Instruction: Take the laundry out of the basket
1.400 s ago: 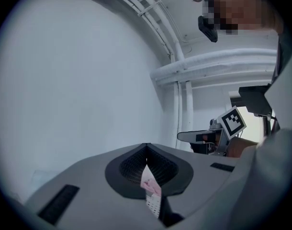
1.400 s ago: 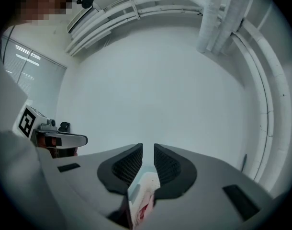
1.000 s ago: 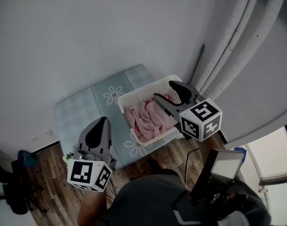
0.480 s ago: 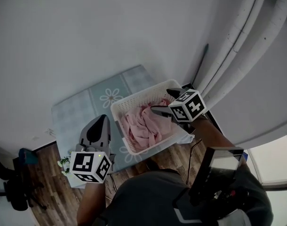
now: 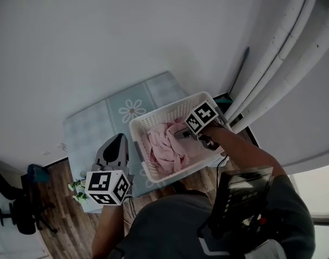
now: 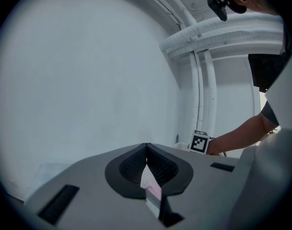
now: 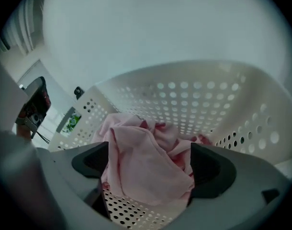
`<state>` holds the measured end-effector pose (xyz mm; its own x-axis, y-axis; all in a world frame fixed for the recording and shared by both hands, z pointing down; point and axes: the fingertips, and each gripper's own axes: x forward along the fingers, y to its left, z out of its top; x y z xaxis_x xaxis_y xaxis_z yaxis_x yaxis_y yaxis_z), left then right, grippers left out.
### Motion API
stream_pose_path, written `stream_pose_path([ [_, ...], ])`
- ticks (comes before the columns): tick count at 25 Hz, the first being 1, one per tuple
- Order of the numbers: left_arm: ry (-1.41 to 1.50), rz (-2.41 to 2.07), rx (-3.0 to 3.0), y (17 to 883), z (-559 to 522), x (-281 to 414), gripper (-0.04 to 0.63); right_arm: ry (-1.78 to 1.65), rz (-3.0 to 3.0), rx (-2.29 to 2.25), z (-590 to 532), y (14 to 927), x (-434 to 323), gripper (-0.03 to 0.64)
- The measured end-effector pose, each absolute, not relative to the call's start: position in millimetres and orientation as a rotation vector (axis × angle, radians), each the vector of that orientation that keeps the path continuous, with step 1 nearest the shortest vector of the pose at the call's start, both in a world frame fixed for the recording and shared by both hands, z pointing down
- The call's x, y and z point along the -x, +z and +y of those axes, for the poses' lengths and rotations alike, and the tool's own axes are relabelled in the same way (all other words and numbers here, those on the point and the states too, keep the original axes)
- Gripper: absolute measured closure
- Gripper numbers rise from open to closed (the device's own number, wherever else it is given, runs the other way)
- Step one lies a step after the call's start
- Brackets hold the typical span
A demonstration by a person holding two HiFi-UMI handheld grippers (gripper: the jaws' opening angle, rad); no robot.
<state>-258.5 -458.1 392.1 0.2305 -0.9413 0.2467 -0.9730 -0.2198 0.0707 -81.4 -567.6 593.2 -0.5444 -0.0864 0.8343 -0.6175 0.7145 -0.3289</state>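
Note:
A white perforated basket (image 5: 148,120) stands on the floor mat with crumpled pink laundry (image 5: 169,149) inside. My right gripper (image 5: 182,135) reaches down into it from the right. In the right gripper view its jaws are opening wide around the top of the pink laundry (image 7: 136,147). The cloth lies between the pads of the right gripper (image 7: 151,167), loose rather than pinched, with the basket wall (image 7: 194,99) behind. My left gripper (image 5: 117,143) hangs over the mat left of the basket. In the left gripper view its pads (image 6: 146,164) meet, and nothing is held.
The pale green mat (image 5: 100,123) with daisy prints runs to the wall. Wooden floor (image 5: 56,220) lies in front. White pipes (image 5: 272,53) and a thin dark rod (image 5: 237,72) stand right of the basket. A black chair (image 5: 19,215) sits at far left.
The right gripper has gone down and left into the basket, and its jaws have spread over the pink laundry. The left gripper has hardly moved.

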Motion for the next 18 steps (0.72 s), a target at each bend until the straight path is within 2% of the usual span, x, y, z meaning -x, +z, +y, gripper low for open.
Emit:
stream_pose_path([
  [7, 0.254, -1.848, -2.219, 407.9, -454.2, 271.1, 0.586, 0.827, -1.871, -0.475, -565.9, 668.4, 79.5, 0.109],
  [14, 0.263, -1.896, -2.157, 412.8, -445.4, 292.9, 0.586, 0.847, -1.860, -0.447, -566.2, 678.7, 94.2, 0.120],
  [18, 0.264, -1.898, -2.155, 411.1, -442.8, 296.5, 0.586, 0.789, -1.898, -0.491, -566.4, 670.1, 105.2, 0.297],
])
